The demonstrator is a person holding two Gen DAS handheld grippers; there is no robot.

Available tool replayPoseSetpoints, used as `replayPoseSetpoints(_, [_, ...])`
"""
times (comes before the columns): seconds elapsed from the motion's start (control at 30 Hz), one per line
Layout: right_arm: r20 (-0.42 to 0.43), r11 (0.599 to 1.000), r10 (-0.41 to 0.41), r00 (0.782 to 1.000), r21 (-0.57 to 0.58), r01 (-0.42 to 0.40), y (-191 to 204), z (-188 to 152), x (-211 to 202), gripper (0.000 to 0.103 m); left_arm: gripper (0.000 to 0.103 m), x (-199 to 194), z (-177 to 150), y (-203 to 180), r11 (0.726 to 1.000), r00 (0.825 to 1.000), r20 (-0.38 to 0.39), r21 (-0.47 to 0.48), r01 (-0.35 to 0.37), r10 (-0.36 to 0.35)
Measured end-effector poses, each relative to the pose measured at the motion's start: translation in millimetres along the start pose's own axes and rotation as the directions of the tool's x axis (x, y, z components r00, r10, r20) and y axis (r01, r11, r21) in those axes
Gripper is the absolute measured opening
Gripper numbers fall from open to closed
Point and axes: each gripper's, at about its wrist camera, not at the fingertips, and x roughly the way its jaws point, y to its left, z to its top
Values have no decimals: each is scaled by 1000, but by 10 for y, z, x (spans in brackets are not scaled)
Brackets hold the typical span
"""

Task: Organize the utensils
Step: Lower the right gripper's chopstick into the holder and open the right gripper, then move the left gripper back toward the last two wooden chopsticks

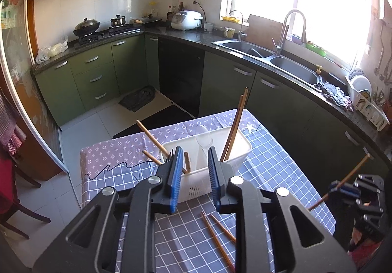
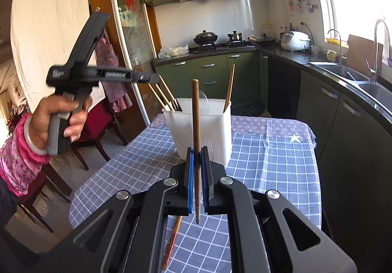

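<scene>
brown wood sits clamped between my right gripper's (image 2: 196,167) blue pads (image 2: 189,182): a single chopstick (image 2: 195,125), held upright, its top rising in front of the white utensil caddy (image 2: 208,130) and its lower end hanging free just below the pads. from the left wrist view the same right gripper (image 1: 343,188) shows at the far right, off to the side of the caddy, with the chopstick (image 1: 352,170) slanting up out of it.

my left gripper (image 1: 196,170) is released, its fingers spread apart with nothing between them, hovering over the near end of the caddy (image 1: 220,165). in the right wrist view it (image 2: 147,78) is raised to the left of the caddy, gripped by my left hand (image 2: 56,123) in a pink patterned sleeve.

the caddy stands on the blue checked tablecloth (image 1: 281,155). in it, two chopsticks (image 1: 235,125) lean together at the right end, several more (image 1: 152,138) lean out over the left end, and a clear plastic spoon (image 1: 203,140) stands near the middle. two loose chopsticks (image 1: 215,233) lie on the cloth in front of the caddy, between my left gripper's arms; one of them (image 2: 172,241) shows under my right gripper as well.
</scene>
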Motion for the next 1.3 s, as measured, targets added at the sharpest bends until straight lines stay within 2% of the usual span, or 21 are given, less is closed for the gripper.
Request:
replayPoseSetpoints(0.23, [133,998,-4,991,56,-4,-84,862,129,7,21,-544,-165,39,1000,997,79,-7,0,1])
replayPoseSetpoints(0.3, [159,998,-11,987,63,1,-100,1091,200,7,26,-641,-270,42,1000,997,81,-15,1,0])
replayPoseSetpoints(0.37, [178,997,-22,984,77,8,-117,1273,301,7,37,-705,-415,30,1000,997,73,-25,12,-10])
replayPoseSetpoints(0.53, [136,995,-75,988,83,64,-182,1497,706,7,43,-782,-807,15,999,998,57,-28,-33,35])
replayPoseSetpoints(0.63, [68,993,-96,993,78,91,-201,1398,1008,7,60,-812,-985,16,995,993,78,-33,-91,93])
replayPoseSetpoints(0.77, [-13,991,-108,994,79,109,-262,1157,1346,7,60,-740,-1101,-34,991,988,82,-16,-131,132])
replayPoseSetpoints(0.87, [-47,990,-119,992,68,122,-284,1018,1481,8,60,-647,-1115,-68,993,992,60,-16,-115,115])
replayPoseSetpoints(0.9, [-52,990,-123,991,59,126,-279,991,1497,8,60,-618,-1117,-74,994,993,55,-19,-108,109])
replayPoseSetpoints(0.93, [-53,990,-127,991,49,129,-263,973,1497,14,60,-596,-1119,-81,994,993,50,-21,-104,105])
replayPoseSetpoints(0.97, [-48,990,-132,990,43,134,-255,965,1474,20,60,-569,-1119,-90,995,994,44,-21,-100,100])
replayPoseSetpoints(1.07, [-9,991,-132,991,24,132,-153,899,1256,20,60,-467,-1130,-125,997,997,13,-28,-78,79])
replayPoseSetpoints(1.17, [20,990,-141,990,-7,141,-67,739,948,22,60,-295,-1172,-131,998,998,-55,-53,-40,37])
replayPoseSetpoints(1.3, [-17,987,-156,988,-39,155,-22,298,654,25,60,3,-1267,-150,996,988,-153,-89,-2,-12])
